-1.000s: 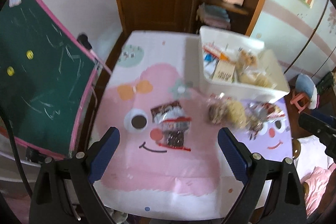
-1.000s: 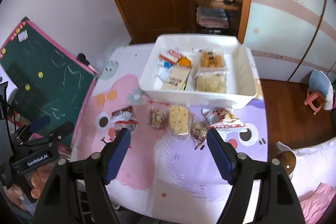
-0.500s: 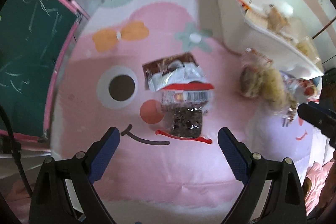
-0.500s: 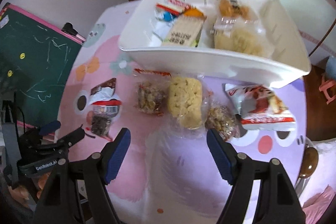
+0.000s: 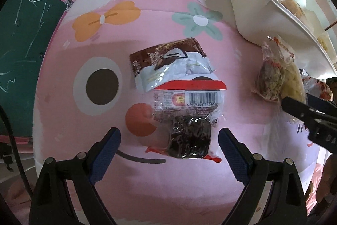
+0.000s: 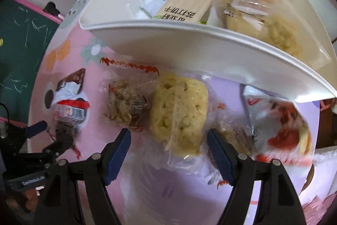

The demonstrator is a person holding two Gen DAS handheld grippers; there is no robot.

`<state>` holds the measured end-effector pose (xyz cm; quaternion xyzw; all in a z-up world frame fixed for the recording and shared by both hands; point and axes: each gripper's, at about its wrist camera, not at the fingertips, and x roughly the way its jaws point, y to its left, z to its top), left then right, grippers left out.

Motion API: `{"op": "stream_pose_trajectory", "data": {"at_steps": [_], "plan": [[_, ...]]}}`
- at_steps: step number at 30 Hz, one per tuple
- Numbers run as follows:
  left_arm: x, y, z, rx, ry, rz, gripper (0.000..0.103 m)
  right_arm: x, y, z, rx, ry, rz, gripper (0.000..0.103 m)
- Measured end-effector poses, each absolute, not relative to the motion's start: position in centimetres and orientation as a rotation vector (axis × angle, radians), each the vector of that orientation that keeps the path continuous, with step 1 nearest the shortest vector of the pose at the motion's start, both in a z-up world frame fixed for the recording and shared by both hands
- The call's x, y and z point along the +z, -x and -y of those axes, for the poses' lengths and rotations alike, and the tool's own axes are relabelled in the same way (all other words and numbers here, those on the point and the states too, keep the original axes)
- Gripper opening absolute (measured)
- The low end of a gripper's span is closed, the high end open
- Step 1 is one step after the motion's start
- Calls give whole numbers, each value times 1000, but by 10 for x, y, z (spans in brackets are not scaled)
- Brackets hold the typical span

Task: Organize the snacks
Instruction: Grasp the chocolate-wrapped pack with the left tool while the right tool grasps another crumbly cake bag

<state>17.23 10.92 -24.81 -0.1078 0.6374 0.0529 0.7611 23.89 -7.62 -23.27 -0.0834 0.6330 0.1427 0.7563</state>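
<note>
A: The left gripper (image 5: pixel 169 141)?
B: Jaws wide, unclenched, blue ribbed pads flanking a crinkly brown wrapper (image 5: pixel 179 96) on the table.
A: The right gripper (image 6: pixel 168 144)?
B: Released too, astride a lumpy yellow cake (image 6: pixel 179 115) in clear film, white bin (image 6: pixel 189 39) beyond.

1. My left gripper (image 5: pixel 169 141) has blue pads on black arms
2. My right gripper (image 6: pixel 168 141) has blue pads and black arms too
3. The tablecloth (image 5: pixel 84 123) is pink with a cartoon face, an orange bow and a green flower
4. The snack pack (image 5: pixel 179 96) is brown, white and red, with a dark cake showing
5. The bin (image 6: pixel 189 39) is white
6. The puffed cake (image 6: pixel 179 115) is pale yellow in a clear bag
7. The chalkboard (image 5: pixel 21 56) is green with a pink edge
</note>
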Motion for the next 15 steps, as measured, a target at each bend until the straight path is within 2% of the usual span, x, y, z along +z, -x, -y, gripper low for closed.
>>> {"op": "stream_pose_trajectory", "data": {"at_steps": [3, 5, 7, 8, 9, 13, 15], "plan": [[-251, -174, -108, 98, 256, -1397, 83, -240, -240, 75, 311, 207, -1376, 73], [-253, -174, -106, 101, 254, -1392, 81, -242, -239, 72, 314, 236, -1360, 67], [-252, -175, -103, 98, 248, -1383, 73, -243, -237, 73, 321, 253, -1348, 61], [-250, -175, -102, 95, 244, -1375, 67, -242, -236, 72, 325, 258, -1342, 55], [-248, -174, -100, 93, 243, -1370, 56, -242, -234, 72, 331, 259, -1338, 51], [-243, -170, -104, 97, 267, -1354, 52, -239, -225, 76, 371, 197, -1349, 47], [-241, -166, -105, 100, 279, -1350, 45, -237, -220, 78, 389, 161, -1359, 45]]}}
